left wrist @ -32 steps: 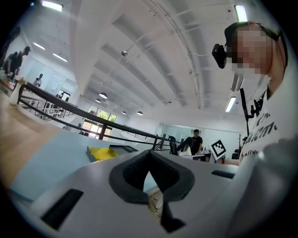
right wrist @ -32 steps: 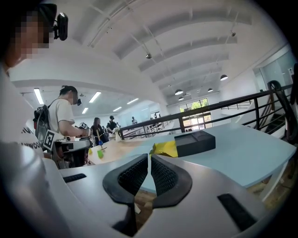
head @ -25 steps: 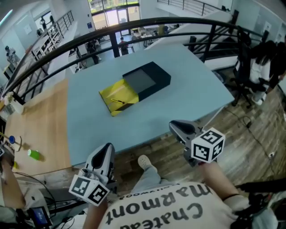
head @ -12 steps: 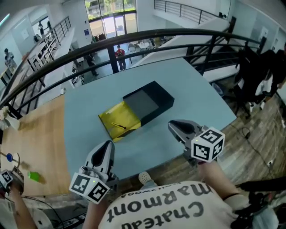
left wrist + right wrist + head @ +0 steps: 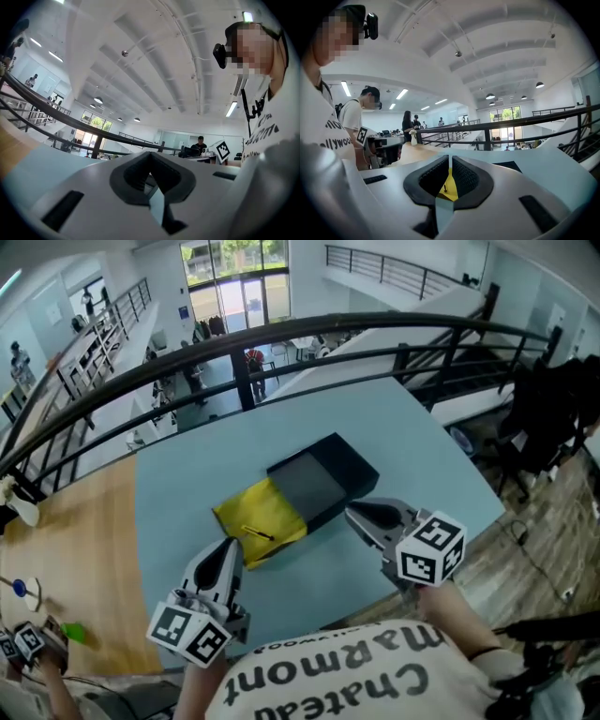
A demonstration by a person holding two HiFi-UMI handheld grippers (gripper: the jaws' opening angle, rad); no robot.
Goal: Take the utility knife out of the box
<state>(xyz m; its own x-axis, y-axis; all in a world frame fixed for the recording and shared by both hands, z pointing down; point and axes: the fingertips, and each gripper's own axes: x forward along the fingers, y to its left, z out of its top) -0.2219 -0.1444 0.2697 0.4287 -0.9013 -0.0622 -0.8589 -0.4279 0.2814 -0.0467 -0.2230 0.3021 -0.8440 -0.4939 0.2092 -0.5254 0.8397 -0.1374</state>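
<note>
A black box [image 5: 336, 474] lies on the light-blue table [image 5: 412, 437], with its yellow inner tray [image 5: 267, 519] slid out toward me. On the tray lies the slim yellow-and-black utility knife [image 5: 255, 532]. My left gripper [image 5: 228, 550] is shut and empty, hovering over the table's near edge just short of the tray's near-left corner. My right gripper [image 5: 360, 514] is also shut and empty, near the box's near-right side. In the right gripper view the yellow tray [image 5: 450, 186] shows through the slit between the closed jaws. The left gripper [image 5: 150, 157] points over the tabletop.
A black railing [image 5: 281, 329] runs behind the table. A wooden table [image 5: 66, 549] adjoins on the left, with a green object [image 5: 73, 633] and another person's hand near it. Dark chairs [image 5: 553, 418] stand at the right. Other people stand by desks in both gripper views.
Both grippers have moved forward from off the table's near edge to over the table, closer to the box and tray. Their jaws stayed shut.
</note>
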